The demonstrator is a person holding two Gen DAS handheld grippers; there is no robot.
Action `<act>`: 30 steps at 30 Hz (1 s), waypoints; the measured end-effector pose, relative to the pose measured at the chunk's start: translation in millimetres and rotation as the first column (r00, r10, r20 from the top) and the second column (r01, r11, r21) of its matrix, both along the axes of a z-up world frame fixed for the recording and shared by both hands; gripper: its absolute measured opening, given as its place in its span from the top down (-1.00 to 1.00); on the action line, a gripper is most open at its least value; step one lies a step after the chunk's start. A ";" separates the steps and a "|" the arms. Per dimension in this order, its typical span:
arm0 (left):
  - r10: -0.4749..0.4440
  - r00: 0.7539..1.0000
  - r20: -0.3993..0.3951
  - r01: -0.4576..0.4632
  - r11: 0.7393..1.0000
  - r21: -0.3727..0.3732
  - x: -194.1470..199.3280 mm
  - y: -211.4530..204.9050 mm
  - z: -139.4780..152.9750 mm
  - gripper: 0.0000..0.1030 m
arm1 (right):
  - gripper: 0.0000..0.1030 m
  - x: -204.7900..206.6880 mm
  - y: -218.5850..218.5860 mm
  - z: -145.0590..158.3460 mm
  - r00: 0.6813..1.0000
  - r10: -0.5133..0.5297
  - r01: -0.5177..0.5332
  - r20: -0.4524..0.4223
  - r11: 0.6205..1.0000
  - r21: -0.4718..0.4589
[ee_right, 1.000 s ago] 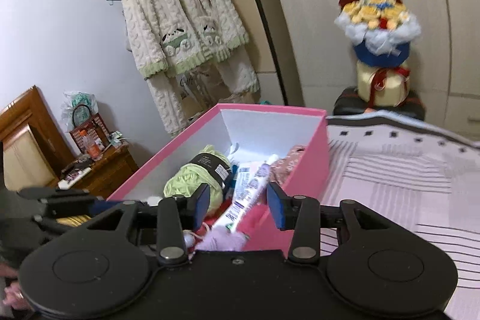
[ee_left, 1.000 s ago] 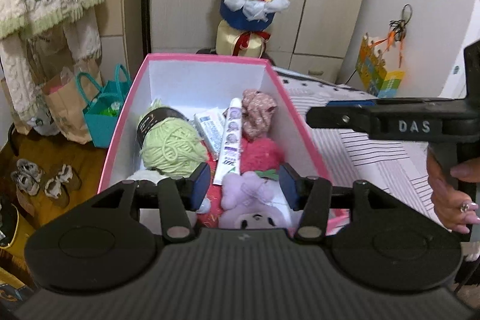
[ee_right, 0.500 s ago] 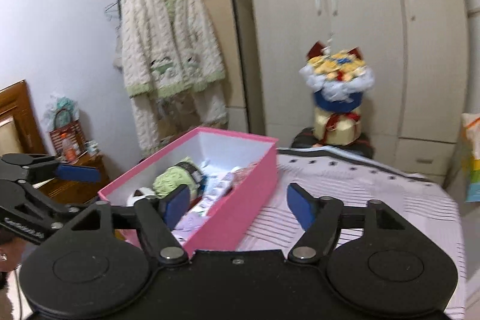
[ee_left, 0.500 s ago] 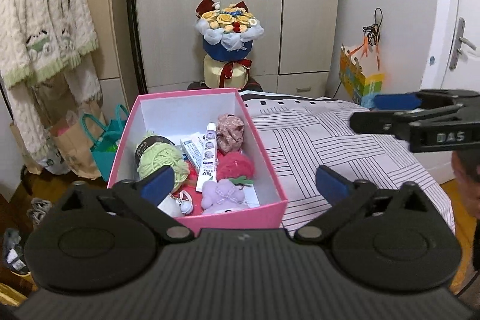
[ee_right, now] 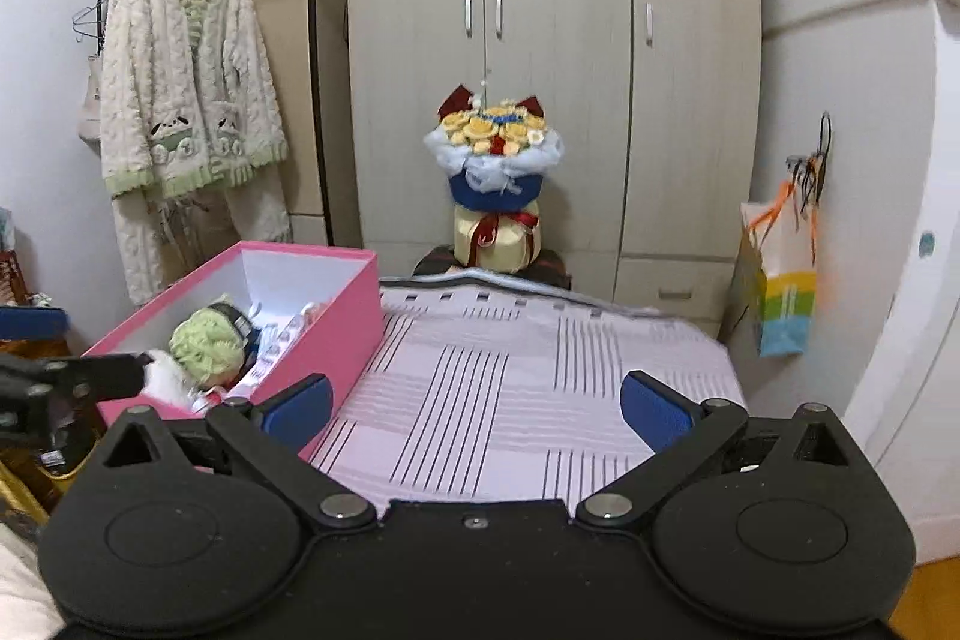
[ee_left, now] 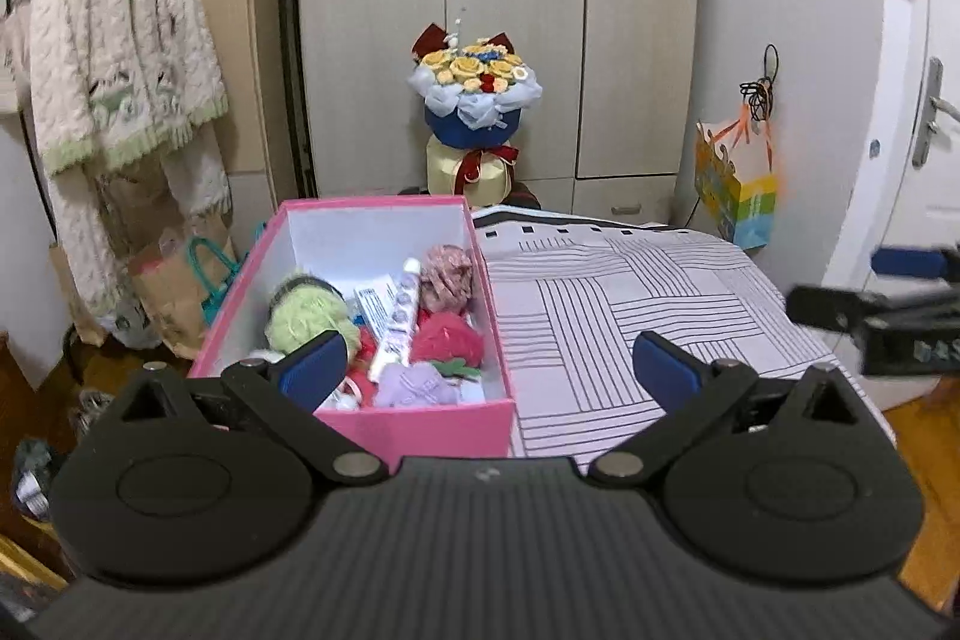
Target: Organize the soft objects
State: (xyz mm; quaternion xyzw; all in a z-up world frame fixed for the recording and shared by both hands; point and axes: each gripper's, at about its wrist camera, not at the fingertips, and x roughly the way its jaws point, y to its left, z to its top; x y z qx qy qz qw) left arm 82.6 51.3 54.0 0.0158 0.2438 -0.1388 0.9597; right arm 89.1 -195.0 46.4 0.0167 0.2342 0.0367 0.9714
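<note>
A pink box (ee_left: 420, 427) stands at the left edge of a striped bed (ee_left: 630, 316). It holds a green yarn ball (ee_left: 306, 316), a white tube (ee_left: 399, 319), a pink knitted piece (ee_left: 450, 274), a red plush (ee_left: 447, 337) and a purple plush (ee_left: 417, 382). My left gripper (ee_left: 489, 364) hangs open before the box's near end, with nothing between its fingers. My right gripper (ee_right: 477, 406) is over the bed, right of the pink box (ee_right: 336, 334). Its jaws are opening and nothing is between them. The green yarn ball (ee_right: 207, 343) shows there too.
A flower bouquet (ee_left: 474, 100) stands before the wardrobe (ee_left: 510, 10) beyond the bed. A knitted cardigan (ee_left: 114, 58) hangs on a rack at the left, with paper bags (ee_left: 174, 280) on the floor below. A colourful gift bag (ee_left: 738, 190) hangs on the right wall.
Both grippers have drawn back from the box and their jaws have spread wide. The right one has also swung right, so the bed now fills its view.
</note>
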 end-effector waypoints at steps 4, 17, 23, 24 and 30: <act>0.008 1.000 -0.023 -0.009 1.000 -0.013 3.8 -4.9 -8.9 -1.00 | -1.00 -13.6 -6.7 -6.4 0.998 -0.069 0.069 0.002 0.997 -0.016; 0.031 1.000 -0.006 -0.030 0.999 0.042 -9.7 -8.6 -19.8 -1.00 | -1.00 -40.3 -11.1 -11.0 0.989 -0.144 0.144 -0.009 0.989 -0.027; 0.039 0.999 -0.008 -0.038 0.995 0.091 -11.0 -14.0 -27.2 -1.00 | -1.00 -38.0 -8.0 -17.1 0.992 -0.118 0.119 -0.054 0.993 0.002; 0.047 0.999 -0.010 -0.045 0.995 0.093 -11.5 -14.1 -28.4 -1.00 | -1.00 -39.0 -7.2 -17.9 0.991 -0.120 0.120 -0.053 0.993 -0.003; 0.069 0.998 -0.014 -0.067 0.992 0.111 -16.3 -15.4 -34.3 -1.00 | -1.00 -44.2 -1.3 -20.4 0.992 -0.117 0.117 -0.041 0.993 -0.016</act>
